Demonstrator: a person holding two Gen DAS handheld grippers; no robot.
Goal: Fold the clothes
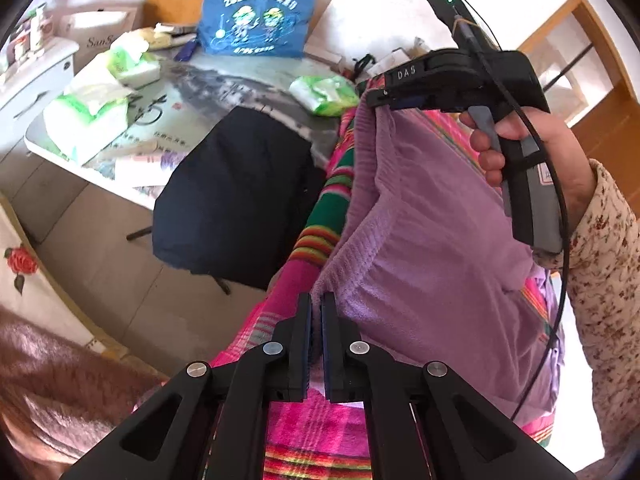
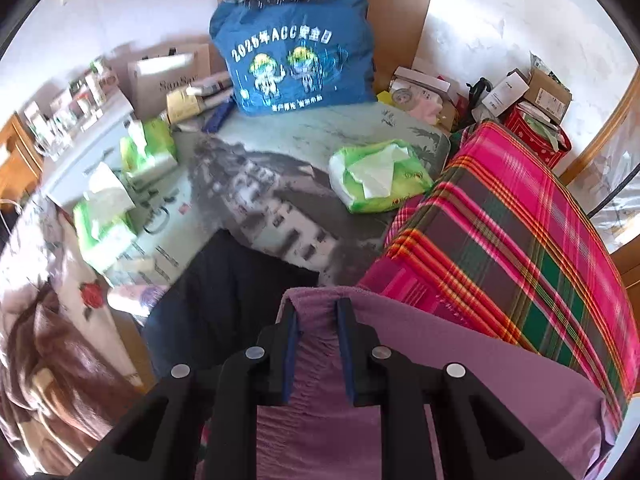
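i have the purple garment (image 1: 420, 248) lifted over the plaid bedding (image 2: 520, 232), left gripper (image 1: 316, 312) fingers pinched on its hem at six o'clock, right gripper (image 2: 316, 316) fingers clamped on bunched fabric; folding looks barely begun.

A white table (image 2: 256, 184) with a grey ink-landscape printed top lies ahead of the right gripper. On it, straight beyond the fingers, a folded dark navy garment (image 2: 232, 292) overhangs the near edge. Farther ahead stands a blue printed fabric bag (image 2: 296, 56). An opened green tissue pack (image 2: 376, 176) lies ahead to the right, two more green tissue packs (image 2: 120, 192) ahead to the left.
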